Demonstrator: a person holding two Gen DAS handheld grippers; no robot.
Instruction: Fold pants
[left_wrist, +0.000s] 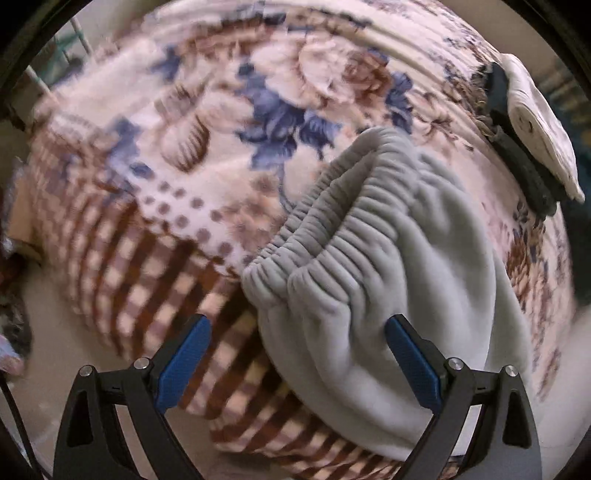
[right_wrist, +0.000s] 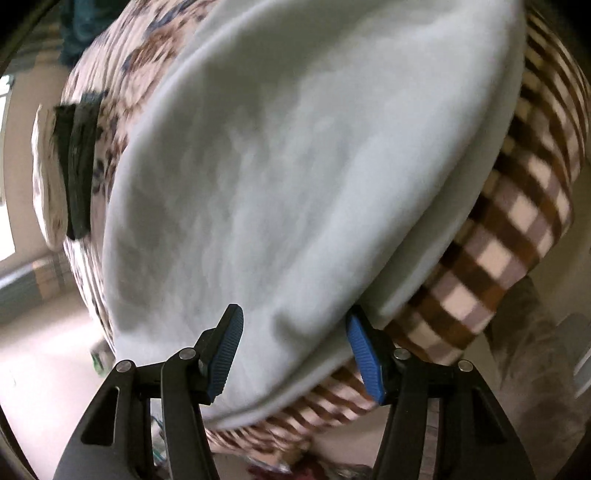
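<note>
Pale grey fleece pants (left_wrist: 388, 266) lay on a plush blanket (left_wrist: 155, 155) printed with blue and brown flowers and bordered in brown-and-cream check, which covered the bed. The garment's gathered elastic waistband (left_wrist: 332, 221) sat folded over on itself, turned toward the middle of the blanket, while the body of the pants ran out to the checked border and reached the blanket's edge.

The left gripper (left_wrist: 295, 354), black-framed with blue ribbed pads, hung above that border. Its jaws stood wide apart and released; nothing was pinched between them, though the pants' lower fabric lay beneath the right-hand pad.

In the right wrist view, the pants (right_wrist: 288, 166) filled most of the frame as a broad smooth panel, their rounded edge overhanging the checked border (right_wrist: 517, 221). The right gripper (right_wrist: 295, 350) stood over that edge with its jaws parted; the cloth lay between and under the pads. Whether either pad touched the fabric could not be told.

At the far edge of the blanket, a folded white cloth (left_wrist: 543, 133) rested on a folded dark garment (left_wrist: 517, 155), well apart from the pants. Both views were blurred.
</note>
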